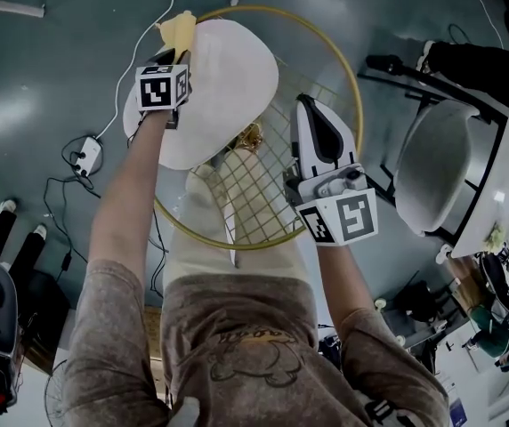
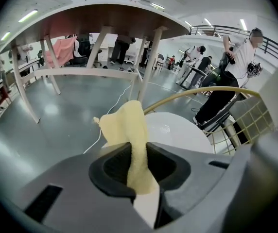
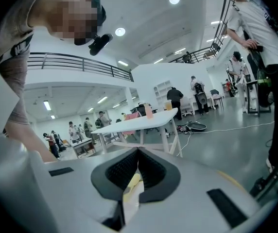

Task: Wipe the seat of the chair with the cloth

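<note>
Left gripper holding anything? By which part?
Yes: the left gripper pinches the yellow cloth by its lower part; the rest sticks out past the jaws.

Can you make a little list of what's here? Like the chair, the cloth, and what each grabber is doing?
seat: white, round
chair back: gold wire grid inside a gold hoop
cloth: yellow, at the seat's edge
left gripper: jaws shut on the cloth
right gripper: jaws together, over the chair back
floor: grey, with a white cable

Pale yellow cloth (image 1: 180, 32), crumpled, at rim of round white chair seat (image 1: 228, 87)
</note>
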Action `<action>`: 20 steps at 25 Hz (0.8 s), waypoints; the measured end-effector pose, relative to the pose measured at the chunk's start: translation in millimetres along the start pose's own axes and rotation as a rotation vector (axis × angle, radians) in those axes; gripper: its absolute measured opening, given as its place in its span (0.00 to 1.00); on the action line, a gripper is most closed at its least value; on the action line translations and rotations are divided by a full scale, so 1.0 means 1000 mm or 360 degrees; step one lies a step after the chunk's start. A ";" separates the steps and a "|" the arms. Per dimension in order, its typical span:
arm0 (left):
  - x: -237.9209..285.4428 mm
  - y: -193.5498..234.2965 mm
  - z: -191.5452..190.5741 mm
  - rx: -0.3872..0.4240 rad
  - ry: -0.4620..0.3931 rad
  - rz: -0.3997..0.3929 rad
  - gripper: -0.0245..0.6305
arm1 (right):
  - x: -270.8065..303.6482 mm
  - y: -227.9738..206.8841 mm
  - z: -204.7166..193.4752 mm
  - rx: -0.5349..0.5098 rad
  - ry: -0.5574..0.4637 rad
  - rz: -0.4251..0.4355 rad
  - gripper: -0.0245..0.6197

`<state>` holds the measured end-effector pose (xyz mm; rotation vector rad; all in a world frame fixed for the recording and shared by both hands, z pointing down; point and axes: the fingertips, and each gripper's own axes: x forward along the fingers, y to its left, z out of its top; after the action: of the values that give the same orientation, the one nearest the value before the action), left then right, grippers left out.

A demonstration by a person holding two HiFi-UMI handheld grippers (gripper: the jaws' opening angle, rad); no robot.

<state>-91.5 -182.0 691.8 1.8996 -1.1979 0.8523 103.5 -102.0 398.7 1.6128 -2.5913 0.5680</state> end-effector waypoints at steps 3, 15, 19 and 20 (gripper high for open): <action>0.011 -0.013 -0.003 0.0005 0.0029 -0.0028 0.18 | 0.000 -0.006 -0.002 0.0000 0.0011 -0.0002 0.07; 0.024 -0.074 -0.003 0.0083 0.0035 -0.0252 0.18 | 0.001 -0.001 -0.011 0.0016 0.0050 -0.0019 0.07; 0.027 -0.104 -0.015 0.0141 0.0066 -0.0384 0.18 | -0.001 0.001 -0.011 0.0009 0.0038 -0.0024 0.07; 0.027 -0.111 -0.019 0.0162 0.0078 -0.0407 0.18 | -0.002 0.000 -0.011 0.0011 0.0034 -0.0032 0.07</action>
<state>17.6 -144.0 699.1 2.0478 -0.8732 0.8276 102.7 -96.5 408.3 1.6243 -2.5579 0.5902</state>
